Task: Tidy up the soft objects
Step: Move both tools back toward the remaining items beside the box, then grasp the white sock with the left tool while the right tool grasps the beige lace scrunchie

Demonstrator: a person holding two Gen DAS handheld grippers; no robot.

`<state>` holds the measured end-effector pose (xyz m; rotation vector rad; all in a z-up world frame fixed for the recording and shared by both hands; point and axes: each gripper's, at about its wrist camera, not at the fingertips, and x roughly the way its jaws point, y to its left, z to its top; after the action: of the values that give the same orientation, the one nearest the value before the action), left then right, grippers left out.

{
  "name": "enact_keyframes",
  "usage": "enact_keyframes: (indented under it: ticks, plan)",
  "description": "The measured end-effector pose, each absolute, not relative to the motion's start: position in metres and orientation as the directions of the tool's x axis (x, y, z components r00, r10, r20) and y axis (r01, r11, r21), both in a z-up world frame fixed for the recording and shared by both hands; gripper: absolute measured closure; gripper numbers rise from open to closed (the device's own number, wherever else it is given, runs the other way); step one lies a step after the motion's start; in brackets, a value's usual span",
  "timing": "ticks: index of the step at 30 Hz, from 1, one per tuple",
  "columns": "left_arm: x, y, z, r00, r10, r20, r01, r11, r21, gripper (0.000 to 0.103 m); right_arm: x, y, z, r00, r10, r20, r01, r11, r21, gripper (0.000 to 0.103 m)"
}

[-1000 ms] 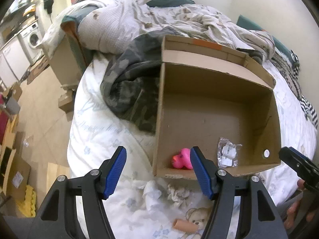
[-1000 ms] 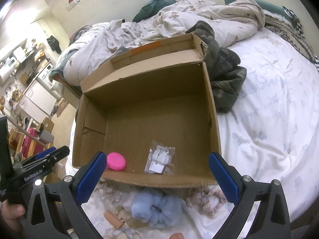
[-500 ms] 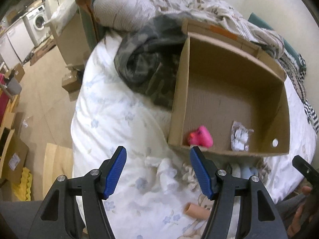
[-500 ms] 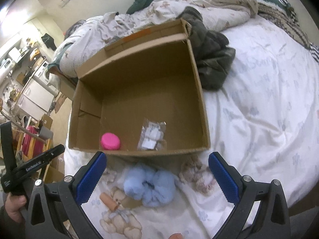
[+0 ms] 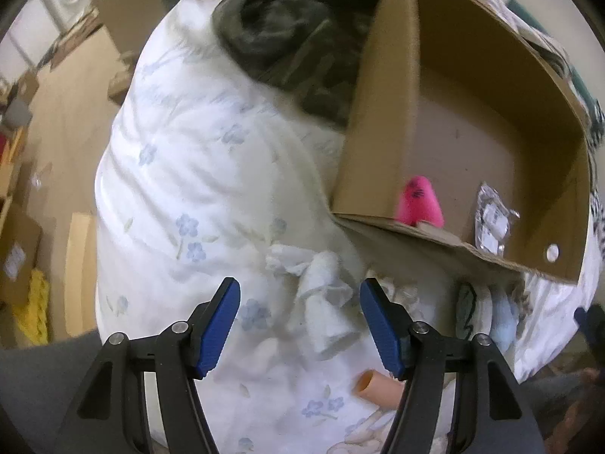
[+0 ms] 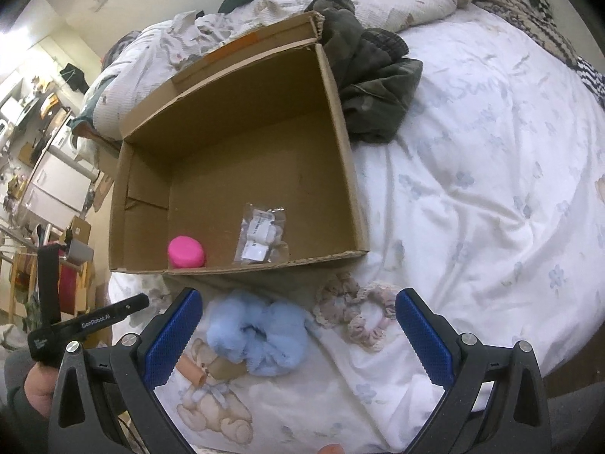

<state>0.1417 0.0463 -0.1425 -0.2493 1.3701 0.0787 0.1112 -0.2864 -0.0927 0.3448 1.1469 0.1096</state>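
White crumpled cloth (image 5: 321, 299) lies on the bed quilt (image 5: 196, 174) just in front of the cardboard box (image 5: 382, 121), near its left front corner. Judged very light, limp and compressible; best pinched across its bunched middle, where folds give bulk. Left gripper (image 5: 298, 325) hangs over it, blue pads apart at about half spread, nothing clamped. Blue fluffy scrunchie (image 6: 261, 335) rests before the box's front wall, crocheted scrunchies (image 6: 355, 312) just beside it; both soft, springy, non-fragile. Right gripper (image 6: 298, 335) stands wide, empty, above the blue one. Pink soft toy (image 6: 186, 251) and plastic packet (image 6: 261, 232) sit inside the box.
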Motion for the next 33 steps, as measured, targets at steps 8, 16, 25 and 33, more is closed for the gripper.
enact_keyframes:
  ticks: [8,16,25,33]
  plan:
    - [0.152,0.048,-0.166,0.138,-0.1,-0.985,-0.218,0.967,-0.128,0.052,0.115,-0.287,-0.098,0.398,0.257,-0.881,0.109,0.94,0.324,0.0]
    - [0.157,0.042,-0.171,0.131,-0.082,-0.988,-0.187,0.977,-0.106,0.083,0.116,-0.291,-0.1,0.393,0.251,-0.885,0.119,0.94,0.32,0.0]
    - [0.153,0.063,-0.128,0.254,-0.068,-0.965,-0.234,0.963,-0.13,0.083,0.116,-0.324,-0.126,0.3,0.303,-0.905,0.277,0.88,0.386,0.0]
    - [0.139,0.068,-0.093,0.343,-0.057,-0.938,-0.228,0.963,-0.142,0.083,0.134,-0.311,-0.162,0.157,0.214,-0.964,0.27,0.93,0.251,0.005]
